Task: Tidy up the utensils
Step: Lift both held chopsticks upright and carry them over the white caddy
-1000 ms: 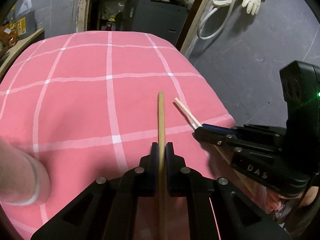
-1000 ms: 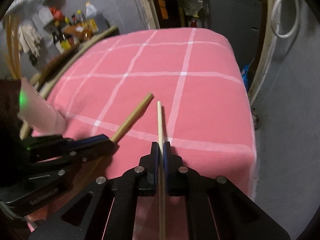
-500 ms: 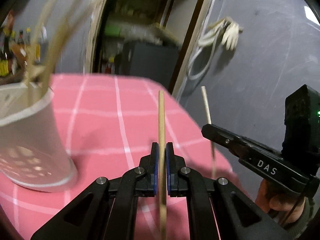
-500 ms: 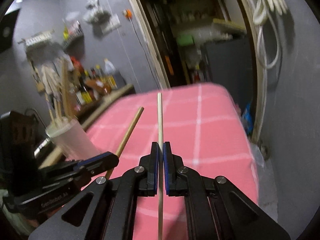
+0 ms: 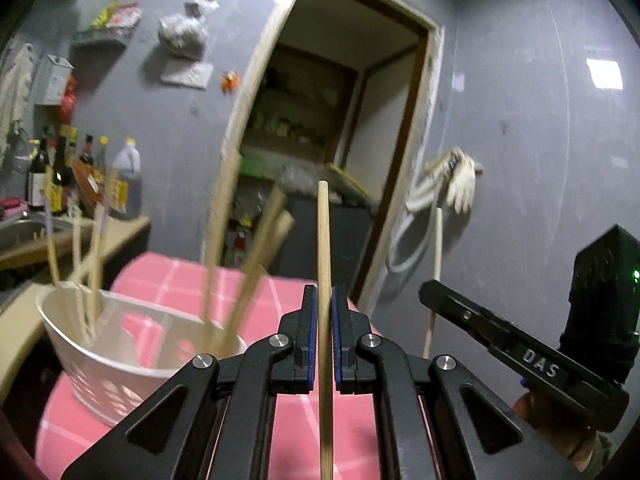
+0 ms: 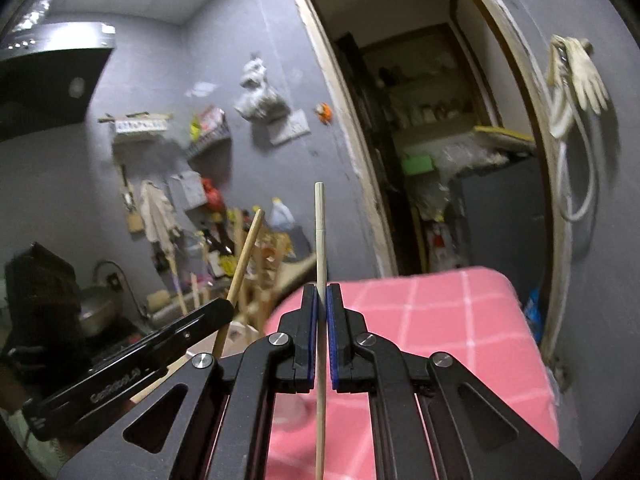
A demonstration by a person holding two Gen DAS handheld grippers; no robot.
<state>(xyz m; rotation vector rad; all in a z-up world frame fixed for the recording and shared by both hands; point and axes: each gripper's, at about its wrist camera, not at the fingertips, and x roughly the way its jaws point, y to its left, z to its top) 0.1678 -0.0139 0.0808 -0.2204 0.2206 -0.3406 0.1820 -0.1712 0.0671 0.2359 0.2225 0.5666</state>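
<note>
Left wrist view: my left gripper [image 5: 325, 312] is clamped on a brown chopstick [image 5: 323, 248], whose long axis runs straight out ahead through the jaws and stands nearly upright in the picture. The white holder [image 5: 132, 354] sits below and to the left of the claw on the pink checked cloth [image 5: 288, 432], with several blurred chopsticks already leaning in it. Off to the right, the right gripper [image 5: 436, 300] shows side-on, with a pale chopstick [image 5: 437, 248] rising from its tip.

Right wrist view: my right gripper [image 6: 322, 312] is closed tight on that pale chopstick [image 6: 320, 232], which likewise points forward and up along the fingers. The left gripper [image 6: 224, 312] crosses in from the lower left with its brown chopstick [image 6: 244, 264] tilted slightly right. The holder is mostly hidden behind it; I can only make out blurred sticks and a pale rim beyond the left claw.

My judgement: the left hand is the nearer one to the holder. Each stick's lower end must tip down and swing left over the rim before I let go.
</note>
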